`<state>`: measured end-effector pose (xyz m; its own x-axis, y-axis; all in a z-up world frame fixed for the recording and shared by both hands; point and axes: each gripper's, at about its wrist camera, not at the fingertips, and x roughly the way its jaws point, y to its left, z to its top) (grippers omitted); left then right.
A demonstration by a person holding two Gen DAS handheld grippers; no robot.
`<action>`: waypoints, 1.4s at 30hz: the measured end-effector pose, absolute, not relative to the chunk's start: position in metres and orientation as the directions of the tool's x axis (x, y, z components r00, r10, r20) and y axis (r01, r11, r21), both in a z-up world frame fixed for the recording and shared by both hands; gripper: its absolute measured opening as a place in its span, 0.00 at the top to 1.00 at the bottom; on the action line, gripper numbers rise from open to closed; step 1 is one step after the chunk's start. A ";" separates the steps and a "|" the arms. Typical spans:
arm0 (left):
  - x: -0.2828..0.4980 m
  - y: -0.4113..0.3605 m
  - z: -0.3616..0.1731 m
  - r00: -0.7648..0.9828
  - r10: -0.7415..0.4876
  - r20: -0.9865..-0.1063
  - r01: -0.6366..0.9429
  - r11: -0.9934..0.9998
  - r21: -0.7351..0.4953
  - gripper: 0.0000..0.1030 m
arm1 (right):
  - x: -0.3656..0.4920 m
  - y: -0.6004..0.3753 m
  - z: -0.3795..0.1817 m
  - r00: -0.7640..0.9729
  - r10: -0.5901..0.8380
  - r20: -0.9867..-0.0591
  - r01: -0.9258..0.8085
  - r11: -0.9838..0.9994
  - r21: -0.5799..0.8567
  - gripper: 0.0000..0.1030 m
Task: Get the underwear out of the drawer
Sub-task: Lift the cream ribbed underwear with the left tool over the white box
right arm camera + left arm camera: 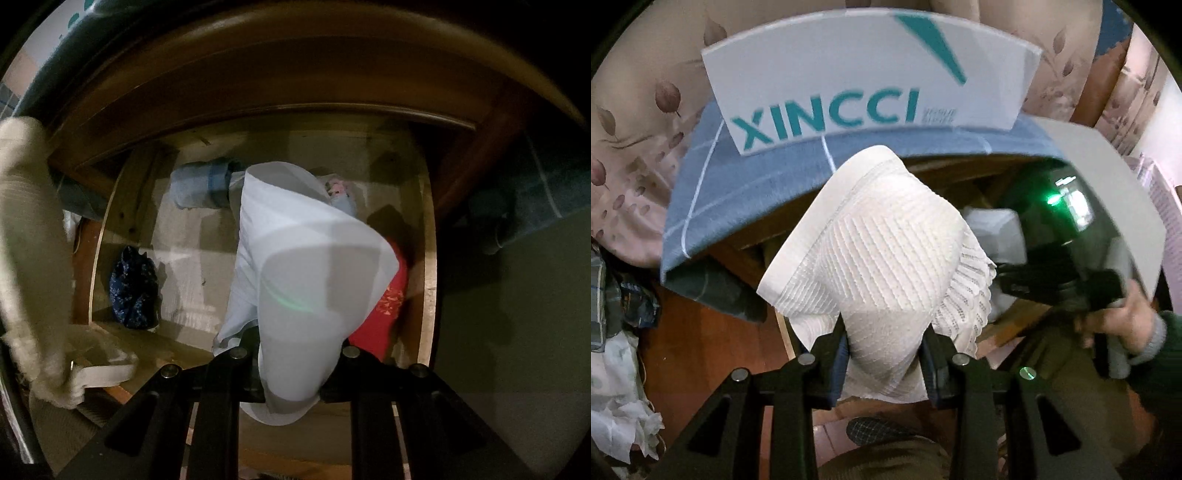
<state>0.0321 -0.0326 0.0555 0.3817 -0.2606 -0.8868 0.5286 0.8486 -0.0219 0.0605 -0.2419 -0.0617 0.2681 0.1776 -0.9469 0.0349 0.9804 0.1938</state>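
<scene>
Item: my left gripper [884, 354] clamps white ribbed underwear [871, 251] above the drawer [424, 229]. Right gripper [291, 373] pinches pale cloth [314, 258] there. Risk: thin pinches may slip.

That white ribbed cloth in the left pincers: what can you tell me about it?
The white ribbed underwear looks like soft knit with a plain waistband along one edge and a lacy trim on the other side. The left gripper is clamped on its lower part, holding it bunched in the air, in front of a blue checked cloth.
</scene>
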 end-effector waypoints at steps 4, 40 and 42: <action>0.028 -0.022 0.087 0.410 -0.304 -0.860 0.524 0.850 -0.050 0.67 | 0.061 -0.242 -0.062 0.267 0.180 -0.947 0.034 0.980 0.196 0.85; 0.194 -0.082 0.281 0.767 -0.242 -0.594 0.320 0.947 0.026 0.67 | 0.059 -0.246 -0.062 0.272 0.232 -0.934 0.029 0.968 0.250 0.85; 0.209 -0.086 0.266 0.745 -0.219 -0.631 0.311 0.950 0.038 0.67 | 0.059 -0.245 -0.062 0.271 0.235 -0.934 0.027 0.967 0.251 0.85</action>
